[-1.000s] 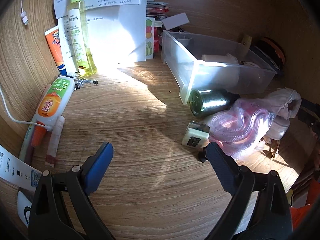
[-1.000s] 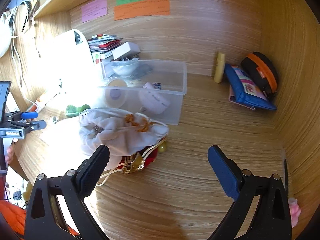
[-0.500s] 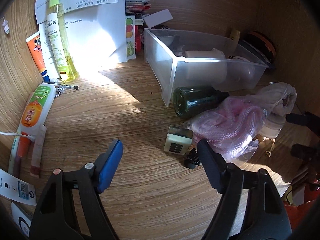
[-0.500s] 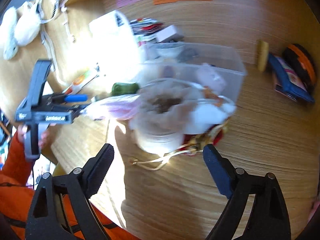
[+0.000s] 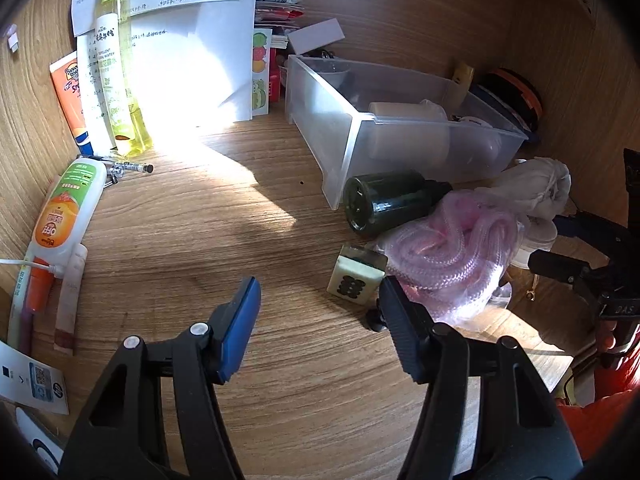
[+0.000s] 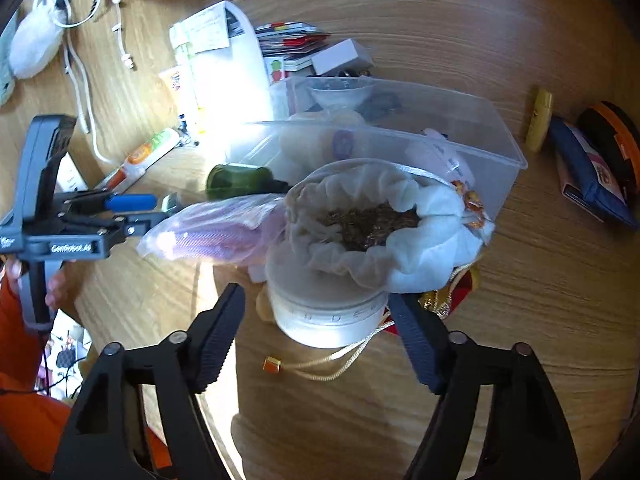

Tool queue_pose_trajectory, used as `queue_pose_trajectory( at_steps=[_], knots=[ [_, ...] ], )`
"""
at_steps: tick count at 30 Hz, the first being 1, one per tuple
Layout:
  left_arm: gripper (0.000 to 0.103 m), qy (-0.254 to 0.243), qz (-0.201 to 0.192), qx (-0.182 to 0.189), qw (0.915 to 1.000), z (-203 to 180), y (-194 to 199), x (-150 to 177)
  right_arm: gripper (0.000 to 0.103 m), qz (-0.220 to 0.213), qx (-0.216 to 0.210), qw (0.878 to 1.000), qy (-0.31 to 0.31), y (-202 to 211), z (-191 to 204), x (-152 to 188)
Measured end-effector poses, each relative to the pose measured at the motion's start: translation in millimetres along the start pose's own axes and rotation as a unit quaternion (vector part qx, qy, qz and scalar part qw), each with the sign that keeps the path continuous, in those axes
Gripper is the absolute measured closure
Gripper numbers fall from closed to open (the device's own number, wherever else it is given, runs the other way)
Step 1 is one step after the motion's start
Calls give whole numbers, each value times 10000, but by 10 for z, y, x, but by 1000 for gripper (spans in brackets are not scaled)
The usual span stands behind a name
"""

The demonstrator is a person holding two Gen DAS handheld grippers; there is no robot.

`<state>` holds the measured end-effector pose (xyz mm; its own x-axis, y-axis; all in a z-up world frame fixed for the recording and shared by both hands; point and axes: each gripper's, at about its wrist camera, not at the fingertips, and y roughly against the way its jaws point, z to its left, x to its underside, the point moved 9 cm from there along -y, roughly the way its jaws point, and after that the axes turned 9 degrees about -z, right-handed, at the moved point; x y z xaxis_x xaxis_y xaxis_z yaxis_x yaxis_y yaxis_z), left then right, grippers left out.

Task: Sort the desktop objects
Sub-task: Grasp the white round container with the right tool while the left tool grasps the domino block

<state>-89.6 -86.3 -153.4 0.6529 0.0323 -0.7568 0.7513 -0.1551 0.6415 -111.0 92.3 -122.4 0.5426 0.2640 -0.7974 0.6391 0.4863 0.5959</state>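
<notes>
My left gripper (image 5: 318, 300) is open above the wooden desk, its right finger just beside a mahjong tile (image 5: 357, 273). Behind the tile lie a pink rope in a plastic bag (image 5: 448, 256), a dark green bottle (image 5: 388, 202) on its side and a clear plastic bin (image 5: 344, 128). My right gripper (image 6: 316, 320) is open, its fingers on either side of a white round jar (image 6: 326, 304) with a white cloth pouch (image 6: 420, 240) draped over it. The jar stands in front of the bin (image 6: 508, 140). The left gripper also shows in the right wrist view (image 6: 132, 206).
At the left lie a sunscreen tube (image 5: 66, 216), a yellow spray bottle (image 5: 120, 80), papers (image 5: 192, 60) and a pen (image 5: 128, 168). A blue pouch (image 6: 588, 176) and an orange-black case (image 6: 616, 132) sit at the right wall. A gold cord (image 6: 332, 364) trails from the pouch.
My left gripper has moved closer to the tile. My right gripper has closed in on the jar and pouch, which now sit between its fingers.
</notes>
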Motion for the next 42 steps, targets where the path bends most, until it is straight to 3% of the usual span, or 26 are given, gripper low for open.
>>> queue_pose_trajectory(
  at_steps=[6,11,12,15,22,33,42],
  knots=[
    [44,-17,47,44,10000,-42,-71,-43,32,29,231,9995,234,-124,-46,-33],
    [64,-126,122,65,9998,-95,-161,-58,33,45,362,9987,358,-194,-81,-28],
    [67,-129,138,72,9998,-101,-178,-53,39,24,367,9987,350,-193,-91,-30],
    [78,-120,176,44,9998,-98,-219,-44,40,17,241,9996,146,-191,-143,-32],
    [79,47,76,14,10000,-16,-165,-66,41,-21,82,9998,-151,-15,-194,38],
    [79,99,-155,25,9998,-85,-13,-152,41,-266,251,9984,-426,395,-375,117],
    [79,-150,131,-127,9997,-128,-146,-57,41,-671,341,9951,-642,694,-521,-40]
  ],
)
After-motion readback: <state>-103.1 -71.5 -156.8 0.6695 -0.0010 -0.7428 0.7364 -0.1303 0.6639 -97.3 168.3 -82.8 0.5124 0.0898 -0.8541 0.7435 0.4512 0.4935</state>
